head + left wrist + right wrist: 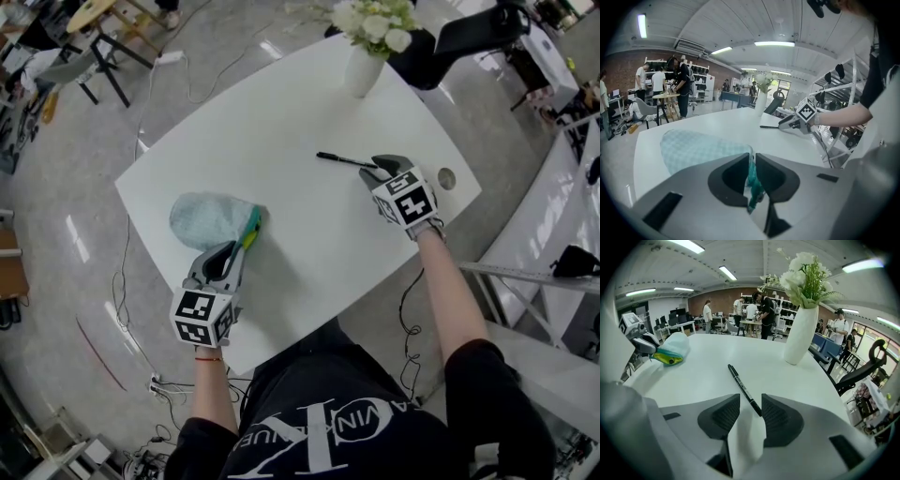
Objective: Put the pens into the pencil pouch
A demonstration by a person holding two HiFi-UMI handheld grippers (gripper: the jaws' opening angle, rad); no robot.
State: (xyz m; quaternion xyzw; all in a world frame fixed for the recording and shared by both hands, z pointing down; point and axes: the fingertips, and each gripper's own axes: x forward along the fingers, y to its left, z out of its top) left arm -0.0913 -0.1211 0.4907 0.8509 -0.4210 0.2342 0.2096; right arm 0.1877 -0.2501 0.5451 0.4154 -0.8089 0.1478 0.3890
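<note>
Left gripper (239,246) — jaws nearly together, clamped on the teal mouth edge of the pale blue pencil pouch (211,217), which lies on the white table (281,122). Right gripper (371,170) — jaws apart; the black pen (339,158) lies flat on the table, its near end between them, not gripped.

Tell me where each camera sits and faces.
Head view: on the person's head, looking steeply down at the table; both forearms show.
Left gripper view: on the left tool, facing across the pouch it pinches; its jaws show.
Right gripper view: on the right tool, facing pen and vase; its jaws show.
Shared: all three show the pen and pouch.
</note>
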